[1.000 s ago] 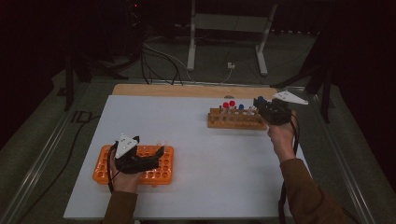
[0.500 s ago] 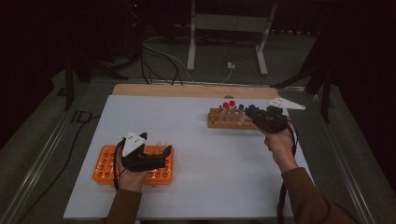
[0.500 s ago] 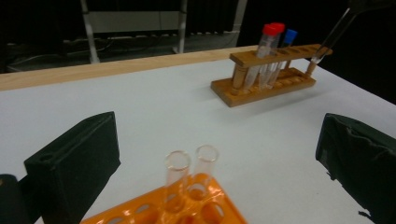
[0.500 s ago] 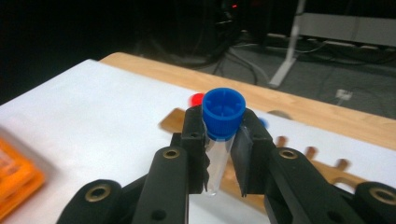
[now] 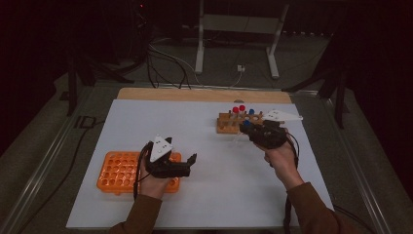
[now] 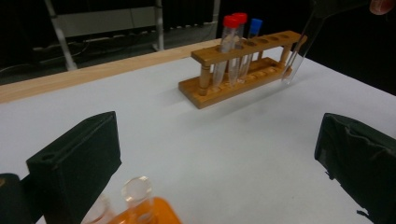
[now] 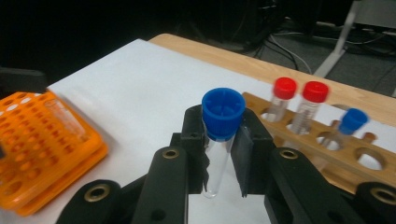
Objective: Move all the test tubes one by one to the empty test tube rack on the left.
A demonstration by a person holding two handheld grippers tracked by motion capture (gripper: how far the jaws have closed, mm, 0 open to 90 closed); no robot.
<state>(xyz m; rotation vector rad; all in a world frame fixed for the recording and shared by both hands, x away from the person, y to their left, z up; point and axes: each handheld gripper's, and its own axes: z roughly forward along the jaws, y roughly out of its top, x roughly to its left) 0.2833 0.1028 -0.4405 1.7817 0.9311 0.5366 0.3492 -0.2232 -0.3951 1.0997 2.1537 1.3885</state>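
At the left of the bench, the orange rack lies near the front edge, with clear tubes showing in its near corner in the left gripper view. The left hand-held gripper hovers at the rack's right end, its jaws spread wide with nothing between them. Farther right, the right hand-held gripper pinches a blue-capped test tube just below its cap, lifted clear of the bench beside the wooden rack. That rack holds two red-capped tubes and one blue-capped tube.
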